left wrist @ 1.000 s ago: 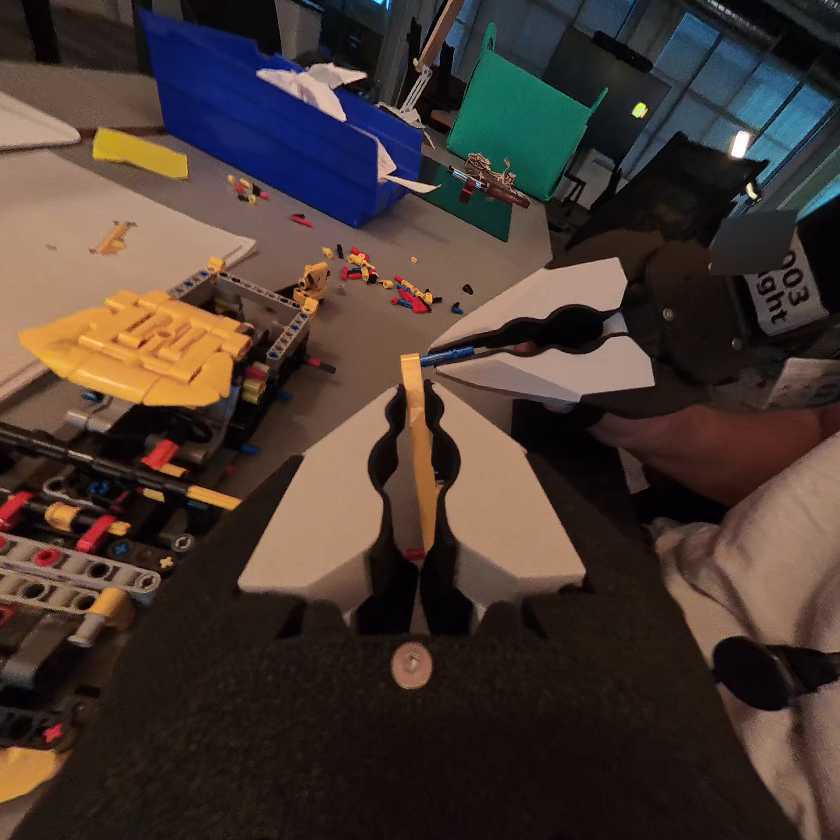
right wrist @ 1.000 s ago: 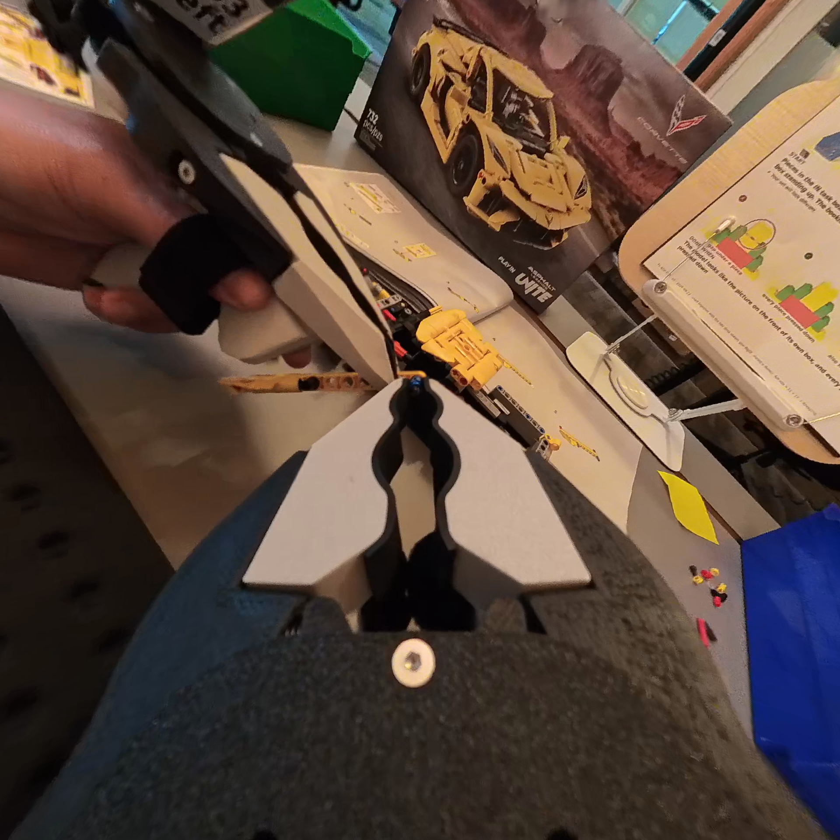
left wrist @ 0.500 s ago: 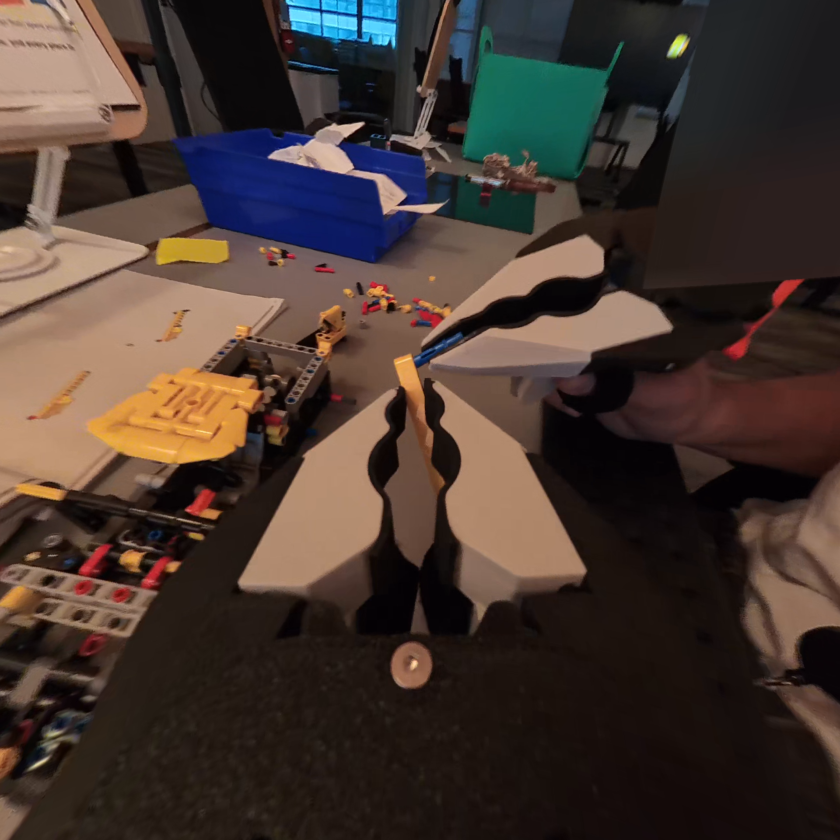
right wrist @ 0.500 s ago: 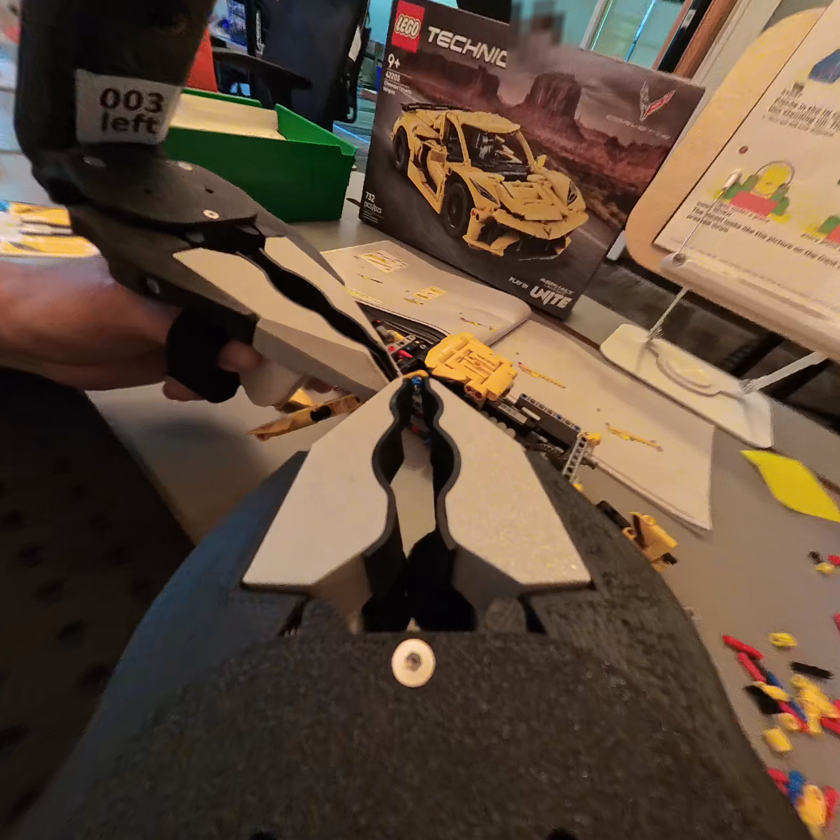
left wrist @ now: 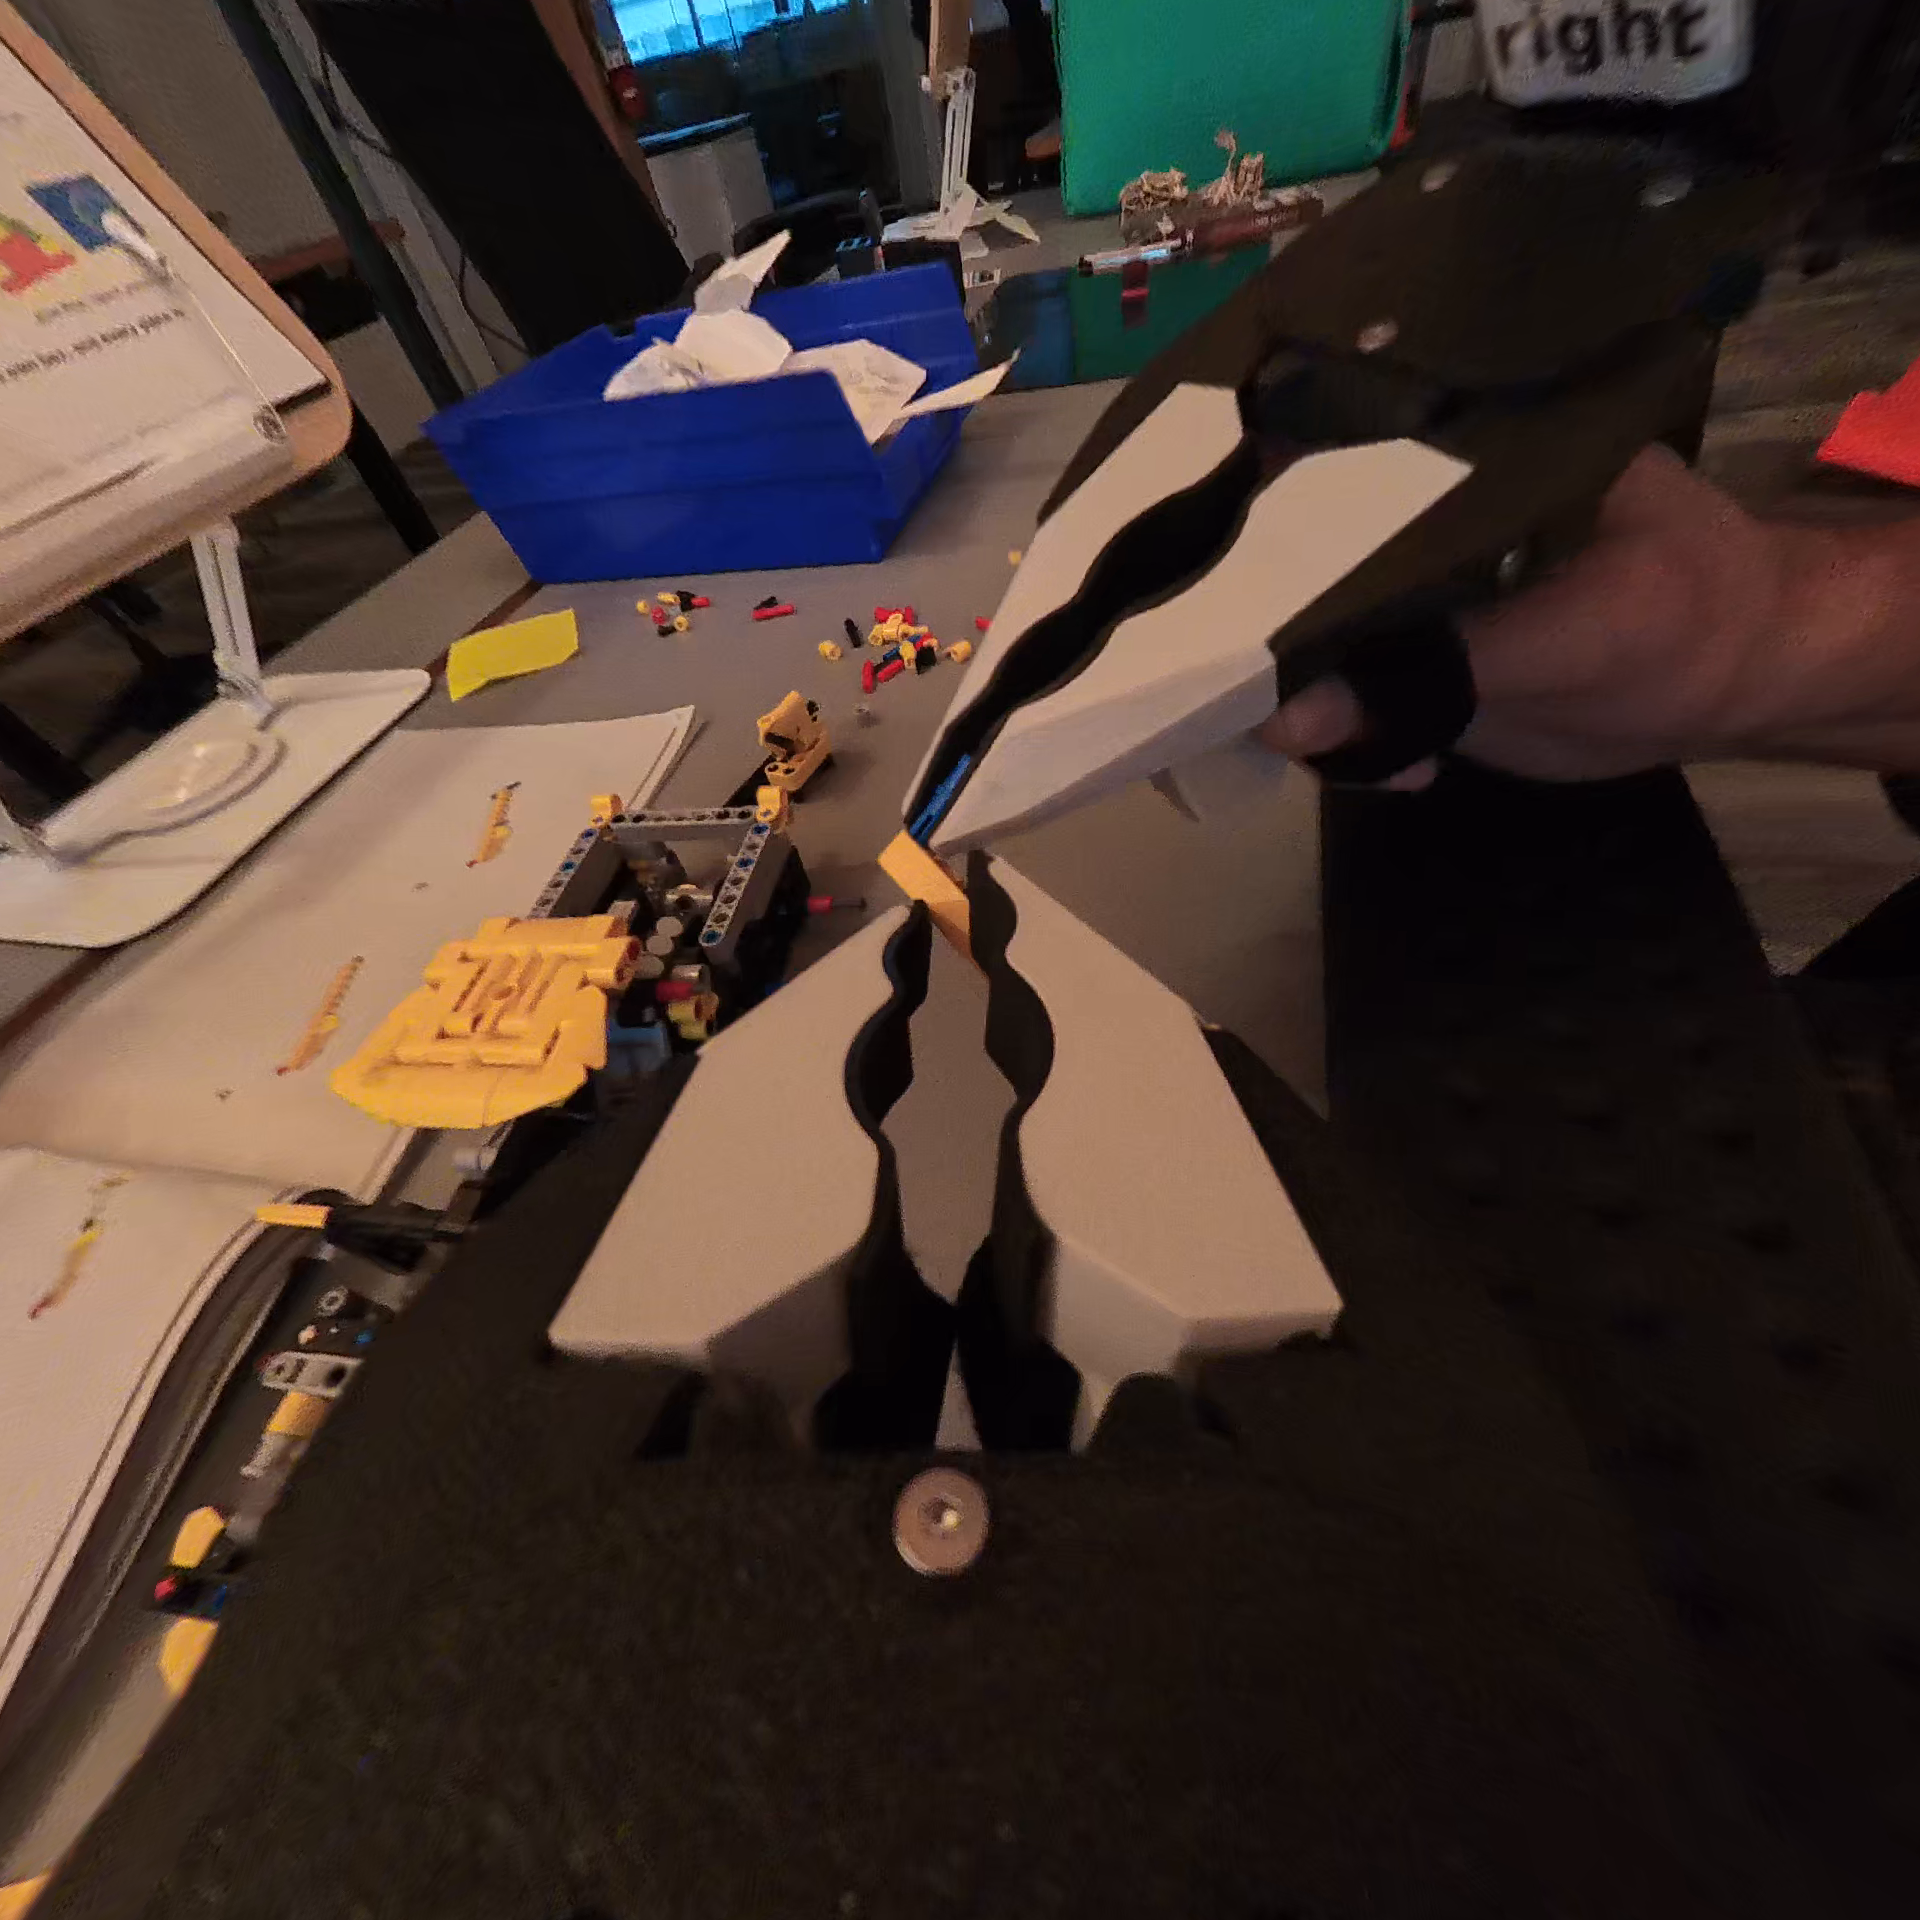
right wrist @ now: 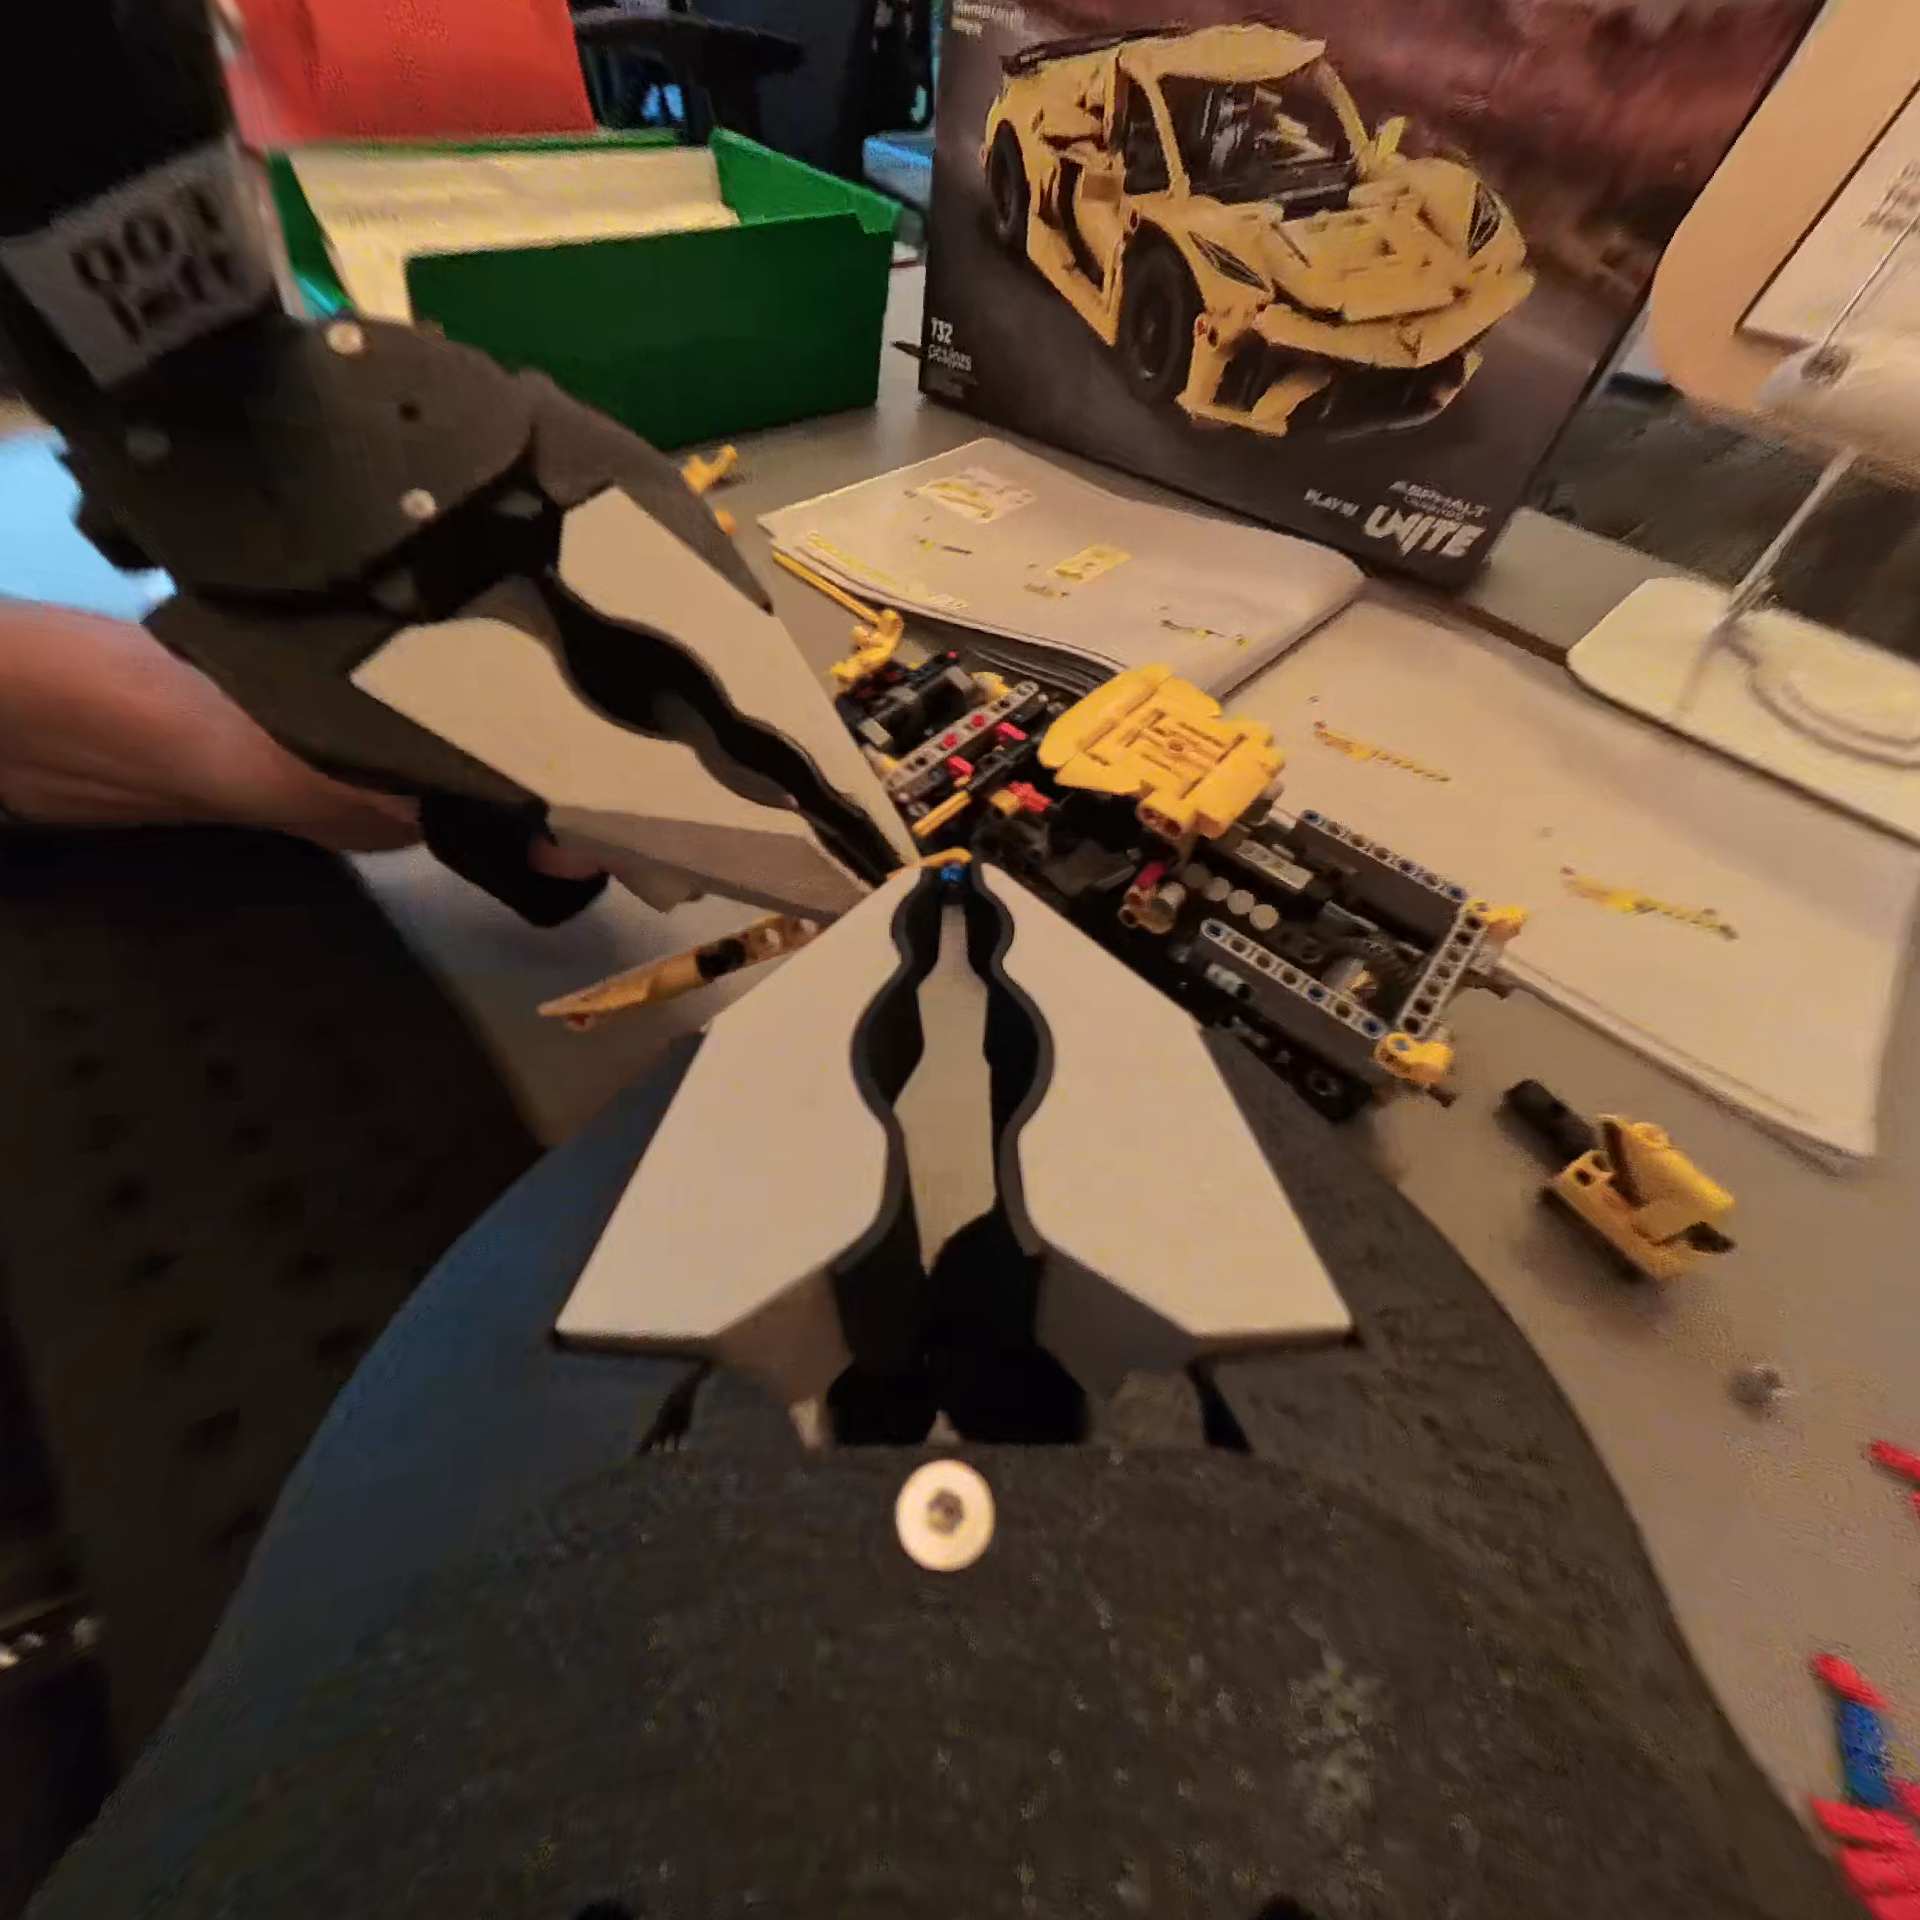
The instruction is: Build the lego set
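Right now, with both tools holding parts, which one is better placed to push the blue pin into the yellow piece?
Probably the right tool. It grips the blue pin with the pin's end at the tip of the yellow piece. The left tool is shut on that piece and looks better suited to bracing it.

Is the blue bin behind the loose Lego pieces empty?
No, the blue bin holds crumpled white paper that sticks up above its rim.

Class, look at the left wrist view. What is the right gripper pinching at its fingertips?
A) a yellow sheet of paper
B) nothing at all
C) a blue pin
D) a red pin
C: the right gripper is shut on a thin blue pin that pokes out at its tips, right against the yellow piece held by the left gripper.
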### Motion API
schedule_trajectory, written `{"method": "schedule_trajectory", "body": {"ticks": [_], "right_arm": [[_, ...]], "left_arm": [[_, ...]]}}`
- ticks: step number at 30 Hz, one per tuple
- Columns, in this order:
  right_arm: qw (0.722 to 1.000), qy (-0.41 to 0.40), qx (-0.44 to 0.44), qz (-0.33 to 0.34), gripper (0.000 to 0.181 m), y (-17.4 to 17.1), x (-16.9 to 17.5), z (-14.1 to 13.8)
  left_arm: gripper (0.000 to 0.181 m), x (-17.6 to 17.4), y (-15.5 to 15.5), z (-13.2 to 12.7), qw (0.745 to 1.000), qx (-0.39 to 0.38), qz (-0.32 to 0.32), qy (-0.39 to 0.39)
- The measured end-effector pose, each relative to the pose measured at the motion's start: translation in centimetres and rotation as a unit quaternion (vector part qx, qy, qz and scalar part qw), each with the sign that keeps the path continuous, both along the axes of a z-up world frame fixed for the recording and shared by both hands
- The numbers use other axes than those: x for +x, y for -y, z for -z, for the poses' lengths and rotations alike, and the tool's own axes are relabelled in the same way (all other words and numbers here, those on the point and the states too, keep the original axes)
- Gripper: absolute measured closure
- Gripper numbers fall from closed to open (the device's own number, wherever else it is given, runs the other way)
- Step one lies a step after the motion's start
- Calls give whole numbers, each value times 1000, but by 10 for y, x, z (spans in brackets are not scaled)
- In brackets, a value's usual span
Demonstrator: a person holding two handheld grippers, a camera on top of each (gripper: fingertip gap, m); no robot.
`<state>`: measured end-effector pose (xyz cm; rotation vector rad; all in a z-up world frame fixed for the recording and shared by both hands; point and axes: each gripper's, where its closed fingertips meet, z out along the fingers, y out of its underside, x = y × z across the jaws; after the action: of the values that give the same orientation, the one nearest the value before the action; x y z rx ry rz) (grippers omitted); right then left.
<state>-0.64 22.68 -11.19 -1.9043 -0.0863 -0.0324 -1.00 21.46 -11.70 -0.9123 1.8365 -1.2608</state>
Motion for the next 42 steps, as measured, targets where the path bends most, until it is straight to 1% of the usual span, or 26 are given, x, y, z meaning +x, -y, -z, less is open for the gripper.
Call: {"method": "schedule_trajectory", "body": {"ticks": [1, 4, 5, 8, 9, 11, 12, 13, 14, 15, 16, 17, 19, 20, 23, 25, 28, 31, 34, 37, 40, 42], "right_arm": [[1000, -9, 13, -1, 177, 0, 0, -3], [1000, 19, -2, 12, 177, -1, 0, 2], [1000, 19, 5, 18, 177, -1, 0, 0], [999, 13, 33, 17, 176, 0, 1, -3], [999, 4, 43, 11, 175, 1, 0, -5], [998, -9, 58, -18, 173, 5, -2, -10], [997, -22, 65, -42, 153, 7, -5, -13], [994, -36, 76, -67, 144, 10, -9, -19], [992, -33, 83, -86, 140, 14, -11, -24], [993, -23, 79, -88, 141, 17, -7, -24], [992, -29, 70, -105, 149, 18, -8, -22], [987, -49, 58, -142, 150, 19, -13, -20], [968, -106, 58, -218, 145, 26, -23, -25], [961, -109, 52, -248, 144, 30, -27, -26], [957, -48, 14, -286, 150, 37, -34, -16], [959, -23, 4, -282, 152, 35, -34, -13], [955, -31, 1, -295, 155, 37, -39, -13], [955, -33, 4, -295, 155, 37, -39, -14], [955, -22, -17, -295, 155, 38, -40, -8], [953, -20, -24, -301, 155, 39, -41, -6], [948, -17, -51, -314, 156, 41, -41, -1], [946, -4, -49, -321, 158, 43, -42, -2]], "left_arm": [[175, 0, 0, -3, 1000, 0, 0, 6], [174, 0, -1, 1, 1000, 21, -4, 5], [174, 0, -1, 1, 1000, 7, -2, 2], [173, 1, -2, -2, 994, -103, 21, -32], [173, 1, -1, -4, 991, -126, 29, -33], [173, 1, 1, -7, 991, -127, 41, -19], [173, 4, -3, -4, 993, -117, 24, -25], [173, 5, -6, 0, 993, -113, 19, -33], [173, 4, -8, 0, 992, -119, 22, -36], [173, 2, -7, -2, 991, -125, 31, -31], [173, -1, -3, -5, 991, -120, 47, -20], [173, -5, 3, -10, 992, -106, 65, -1], [173, -13, 13, -18, 991, -86, 96, 29], [173, -15, 15, -18, 990, -87, 106, 27], [173, -22, 21, -19, 985, -104, 136, 17], [173, -26, 25, -19, 983, -104, 150, 16], [173, -28, 28, -19, 982, -96, 159, 16], [173, -29, 29, -12, 985, -67, 156, 13], [173, -29, 29, -7, 987, -46, 155, 10], [173, -30, 30, -5, 987, -48, 156, 0], [174, -31, 33, -2, 987, -37, 154, -9], [174, -33, 35, -2, 987, -33, 157, -7]]}}
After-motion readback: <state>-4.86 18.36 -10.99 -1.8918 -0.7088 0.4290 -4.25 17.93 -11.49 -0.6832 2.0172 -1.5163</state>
